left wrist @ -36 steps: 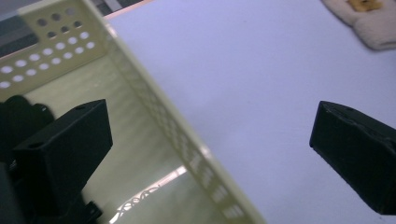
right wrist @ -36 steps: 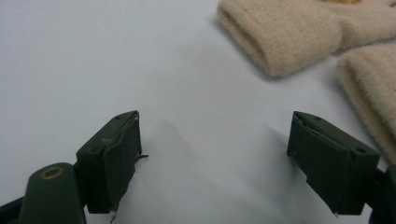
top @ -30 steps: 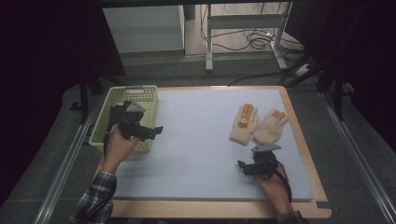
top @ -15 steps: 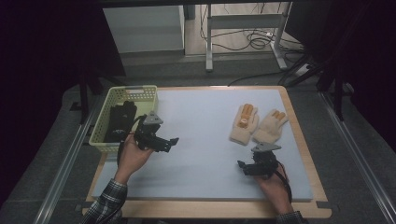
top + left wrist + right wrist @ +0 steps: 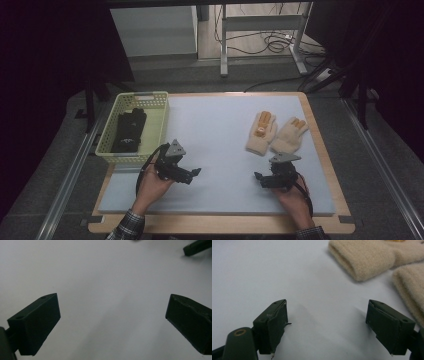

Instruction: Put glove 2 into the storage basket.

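Observation:
Two beige knitted gloves (image 5: 275, 133) lie side by side on the white mat at the right; their cuffs (image 5: 362, 258) show in the right gripper view. A black glove (image 5: 129, 130) lies inside the yellow-green basket (image 5: 161, 116) at the left. My left gripper (image 5: 196, 173) is held low over the mat just right of the basket's near corner, jaws wide apart with only bare mat (image 5: 110, 290) between them. My right gripper (image 5: 258, 176) rests low on the mat, a little in front of the beige gloves, jaws also wide apart and empty.
The white mat (image 5: 220, 125) covers a wooden table (image 5: 320, 125) with rails along both sides. A desk frame and cables stand on the floor beyond the far edge. The tip of the other gripper (image 5: 197, 246) shows at the top right of the left gripper view.
My left gripper has come out of the basket and moved right and toward me over the mat, with the black glove left in the basket. The right gripper has stayed put.

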Demonstrator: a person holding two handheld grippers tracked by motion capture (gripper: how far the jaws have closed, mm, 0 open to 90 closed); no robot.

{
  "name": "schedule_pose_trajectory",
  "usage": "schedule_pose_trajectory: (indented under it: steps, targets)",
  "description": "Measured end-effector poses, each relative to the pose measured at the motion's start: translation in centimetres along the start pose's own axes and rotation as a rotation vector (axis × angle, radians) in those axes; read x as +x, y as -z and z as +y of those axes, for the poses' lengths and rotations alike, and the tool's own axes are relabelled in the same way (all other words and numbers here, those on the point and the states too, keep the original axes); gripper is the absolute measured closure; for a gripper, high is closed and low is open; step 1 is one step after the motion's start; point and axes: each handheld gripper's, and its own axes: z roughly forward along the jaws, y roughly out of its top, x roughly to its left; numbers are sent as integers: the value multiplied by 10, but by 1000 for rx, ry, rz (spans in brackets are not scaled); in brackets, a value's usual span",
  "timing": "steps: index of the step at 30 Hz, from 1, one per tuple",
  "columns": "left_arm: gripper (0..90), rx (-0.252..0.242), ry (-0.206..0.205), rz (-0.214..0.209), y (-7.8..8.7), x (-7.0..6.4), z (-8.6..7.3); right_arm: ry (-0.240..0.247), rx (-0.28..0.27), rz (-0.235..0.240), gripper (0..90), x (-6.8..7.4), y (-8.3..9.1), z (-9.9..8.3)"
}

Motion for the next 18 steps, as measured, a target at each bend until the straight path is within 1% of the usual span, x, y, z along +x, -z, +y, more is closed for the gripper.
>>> schedule_pose_trajectory:
  steps: [5,7,11,13,14,16,18]
  targets:
    - [0,21,19,9,-7,-2,-18,-1,0,1,173,0,0,0]
    - [0,35,19,24,-8,-2,-24,-1,-1,1,173,0,0,0]
    - [0,59,41,45,-12,0,-37,-1,1,2,173,0,0,0]
    - [0,80,41,63,-13,0,-42,-1,1,2,173,0,0,0]
    - [0,83,47,70,-14,0,-44,-2,1,3,173,0,0,0]
    - [0,91,58,64,-15,1,-48,-3,0,3,173,0,0,0]
    - [0,100,65,71,-17,2,-51,-3,0,3,173,0,0,0]
